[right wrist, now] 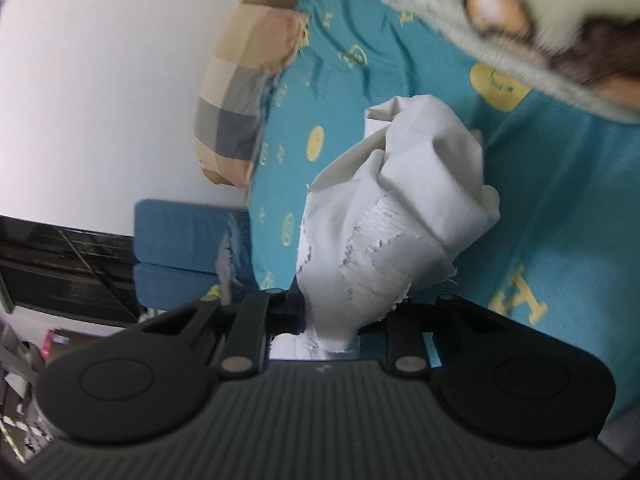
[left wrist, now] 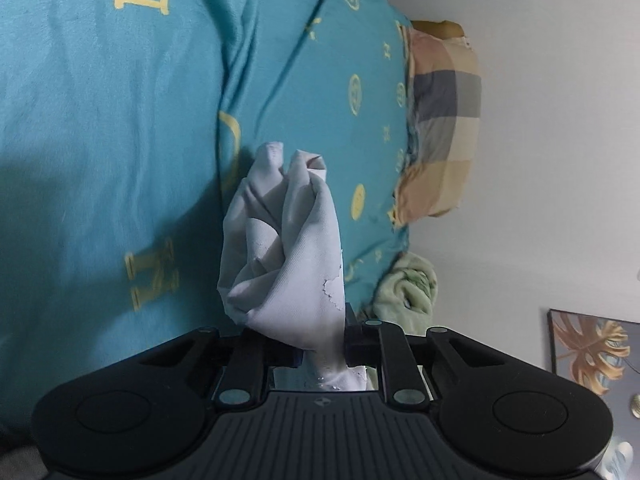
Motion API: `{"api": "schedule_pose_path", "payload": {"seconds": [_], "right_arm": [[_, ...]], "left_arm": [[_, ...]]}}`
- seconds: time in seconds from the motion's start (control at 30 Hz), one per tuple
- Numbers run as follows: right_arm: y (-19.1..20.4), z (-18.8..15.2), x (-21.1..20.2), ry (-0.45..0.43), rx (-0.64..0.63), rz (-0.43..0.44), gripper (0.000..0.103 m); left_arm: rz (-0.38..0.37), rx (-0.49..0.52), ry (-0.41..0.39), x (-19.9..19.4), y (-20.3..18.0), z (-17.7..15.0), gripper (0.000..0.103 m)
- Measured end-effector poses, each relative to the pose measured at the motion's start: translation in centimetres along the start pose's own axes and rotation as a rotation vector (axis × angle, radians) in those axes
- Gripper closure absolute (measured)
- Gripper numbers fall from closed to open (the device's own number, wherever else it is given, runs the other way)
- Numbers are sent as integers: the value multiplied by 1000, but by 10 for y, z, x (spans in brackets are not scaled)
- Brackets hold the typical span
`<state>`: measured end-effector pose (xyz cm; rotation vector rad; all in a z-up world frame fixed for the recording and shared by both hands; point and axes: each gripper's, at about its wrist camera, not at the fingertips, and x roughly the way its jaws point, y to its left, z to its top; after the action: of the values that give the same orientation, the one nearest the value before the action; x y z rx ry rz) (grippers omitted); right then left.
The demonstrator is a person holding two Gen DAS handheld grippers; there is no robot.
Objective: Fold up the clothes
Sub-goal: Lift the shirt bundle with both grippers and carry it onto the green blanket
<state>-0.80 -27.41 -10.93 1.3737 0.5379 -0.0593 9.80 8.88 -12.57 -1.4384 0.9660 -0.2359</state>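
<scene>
Over one teal bedsheet (left wrist: pixel 100 128), two grippers, left (left wrist: pixel 323 350) and right (right wrist: pixel 334 320), each pinch one white cloth (left wrist: pixel 288 240).

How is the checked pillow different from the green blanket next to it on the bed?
The checked pillow shows flat squares of grey, peach and cream; the green blanket is pale green with a faint print. The pillow lies smooth and plump, while the blanket sits crumpled in a heap. Both rest on the teal bedsheet along the white wall.
</scene>
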Motion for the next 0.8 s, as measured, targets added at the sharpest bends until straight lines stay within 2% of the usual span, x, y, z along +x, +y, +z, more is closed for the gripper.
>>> {"api": "schedule_pose_path", "payload": {"seconds": [0.07, 0.2, 0.3, 0.37, 0.47, 0.67, 0.8], "right_arm": [[10, 2, -20, -17, 5, 12, 79], [37, 16, -64, -61, -3, 42, 79], [63, 43, -97, -99, -19, 62, 79], [80, 72, -117, -140, -30, 72, 79], [105, 119, -148, -208, -51, 82, 79], [140, 228, -199, -384, -129, 78, 79], [133, 285, -224, -498, -198, 77, 79]], "left_arm": [[2, 21, 8, -9, -15, -14, 86], [-24, 66, 41, 0, -68, -45, 86], [-46, 100, 66, 8, -109, -68, 86], [-70, 136, 100, 13, -136, -99, 86], [-95, 187, 155, 51, -186, -135, 85], [-126, 321, 283, 161, -280, -216, 85], [-185, 440, 353, 221, -318, -279, 85]]}}
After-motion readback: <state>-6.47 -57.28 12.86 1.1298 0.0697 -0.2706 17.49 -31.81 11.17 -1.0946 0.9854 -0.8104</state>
